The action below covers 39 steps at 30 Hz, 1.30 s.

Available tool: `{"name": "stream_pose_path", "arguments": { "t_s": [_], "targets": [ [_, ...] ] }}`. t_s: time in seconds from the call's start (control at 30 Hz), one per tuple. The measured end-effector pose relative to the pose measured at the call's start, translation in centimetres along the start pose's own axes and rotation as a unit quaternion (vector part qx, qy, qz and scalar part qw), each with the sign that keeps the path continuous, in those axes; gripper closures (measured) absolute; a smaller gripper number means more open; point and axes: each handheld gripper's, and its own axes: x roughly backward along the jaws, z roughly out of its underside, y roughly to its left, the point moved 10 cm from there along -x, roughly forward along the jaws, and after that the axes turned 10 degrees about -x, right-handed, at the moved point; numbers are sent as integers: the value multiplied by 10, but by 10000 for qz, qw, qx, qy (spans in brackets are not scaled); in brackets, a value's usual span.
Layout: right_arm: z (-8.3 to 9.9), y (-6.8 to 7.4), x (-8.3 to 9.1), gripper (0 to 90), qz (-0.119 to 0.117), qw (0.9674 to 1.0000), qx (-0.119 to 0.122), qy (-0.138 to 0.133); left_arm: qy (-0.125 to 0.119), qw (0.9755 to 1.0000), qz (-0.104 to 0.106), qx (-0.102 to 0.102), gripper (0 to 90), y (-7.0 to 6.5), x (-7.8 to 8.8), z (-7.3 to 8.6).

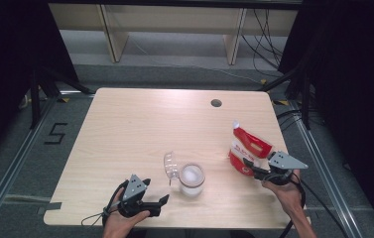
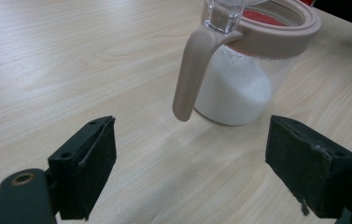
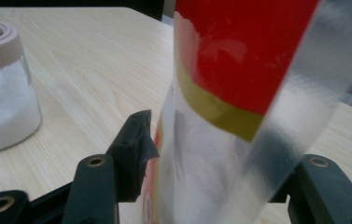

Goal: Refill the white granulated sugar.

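- Jar of white grains stands upright on the bench, near the front edge and between the two hands, where either claw can get at it.
- Its clear lid is flipped open and leans back on the far-left side of the rim, so the mouth is free; that suits pouring from the right.
- Red and white pouch stands to the right of the jar, apart from it, its cut top tilted up and away from the person.
- The right claw sits at the pouch's lower end with the pouch between its jaws; the jaws are spread and the near pad looks just off the film, so I judge the grip slack, as if setting the pouch down or re-gripping it.
- The left claw rests low, just left of the jar, jaws wide apart and holding nothing; in the left gripper view it faces the jar's beige handle, likely ready to steady the jar or close the lid.
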Motion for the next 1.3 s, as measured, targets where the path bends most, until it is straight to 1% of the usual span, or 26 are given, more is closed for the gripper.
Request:
{"name": "stream_pose_path", "arguments": {
  "t_s": [0.03, 0.07, 0.1, 0.17, 0.2, 0.37, 0.4, 0.43, 0.47, 0.53, 0.57, 0.6, 0.63, 0.7, 0.8, 0.83, 0.87, 0.93, 1.0, 1.03, 1.07, 1.1, 1.17, 1.2, 1.23, 1.3],
  "targets": [
    [1, 0, 3, 431, 30, 10000, -82, 47, -12, 10000, 1, 10, 160, -1, 0, 0],
    [1, 3, 7, 409, 36, 9995, -314, 77, -32, 10000, 34, -5, 160, -1, 0, 0],
    [-1, 1, 9, 401, 65, 9996, -287, 9, -52, 10000, 19, -7, 160, 0, 0, -1],
    [0, 4, 15, 387, 2, 9991, -402, 97, -43, 10000, 16, 18, 160, -1, -1, -1],
    [-1, 1, 18, 372, 157, 9994, -303, 24, -12, 10000, 17, -6, 160, 0, 0, 0],
    [4, 3, 29, 359, 284, 9981, -475, 253, -14, 10000, 4, 11, 160, -1, 0, 0],
    [2, 0, 30, 350, 351, 9986, -363, 157, -13, 10000, 4, 13, 160, -1, 0, 0],
    [5, 3, 33, 343, 280, 9976, -558, 305, -23, 10000, 25, -24, 160, 0, 0, 0],
    [5, 3, 35, 339, 356, 9966, -700, 260, -43, 10000, 19, 0, 161, 0, 0, -1],
    [7, 5, 42, 339, 412, 9953, -805, 338, -19, 10000, 12, -30, 160, 1, 0, 0],
    [7, 3, 44, 336, 349, 9970, -600, 354, 9, 10000, -5, 18, 160, 0, 0, 1],
    [7, 4, 48, 328, 442, 9951, -811, 359, 8, 10000, -1, 17, 160, 0, 0, 1],
    [7, 3, 49, 325, 403, 9959, -743, 310, -4, 10000, -6, 2, 160, 0, 0, 0],
    [9, 3, 58, 319, 526, 9938, -914, 341, -2, 10000, -7, 19, 160, 0, 0, 0],
    [12, 2, 67, 313, 584, 9939, -872, 346, -23, 10000, 9, 17, 160, 0, 0, 0],
    [13, 3, 70, 310, 584, 9930, -950, 392, 1, 10000, 7, 22, 160, 0, 0, 0],
    [14, 3, 71, 306, 557, 9939, -883, 369, -3, 10000, 14, 15, 160, 0, 0, 0],
    [17, 6, 75, 302, 597, 9918, -1033, 449, -46, 10000, 54, 61, 160, 0, -1, -1],
    [17, 5, 76, 296, 549, 9929, -952, 449, -11, 10000, 17, 15, 160, 2, 0, 0],
    [18, 8, 77, 287, 571, 9916, -1054, 481, -5, 10000, 20, 74, 160, 2, 0, 0],
    [19, 8, 78, 285, 580, 9922, -983, 495, -13, 9999, 40, 143, 160, 1, 0, 0],
    [21, 12, 79, 284, 571, 9900, -1159, 567, 8, 9999, 2, 108, 160, 3, 0, 0],
    [22, 13, 78, 271, 533, 9919, -1007, 565, 19, 10000, -59, 69, 161, 5, 1, 1],
    [24, 18, 79, 268, 545, 9894, -1172, 657, -5, 9999, -63, 100, 160, 5, 1, 0],
    [24, 17, 79, 255, 525, 9914, -1006, 657, -58, 9999, -64, 141, 161, 5, 0, -1],
    [25, 21, 79, 242, 467, 9911, -1057, 660, -63, 9999, -65, 134, 161, 6, 0, -1]
  ]
}}
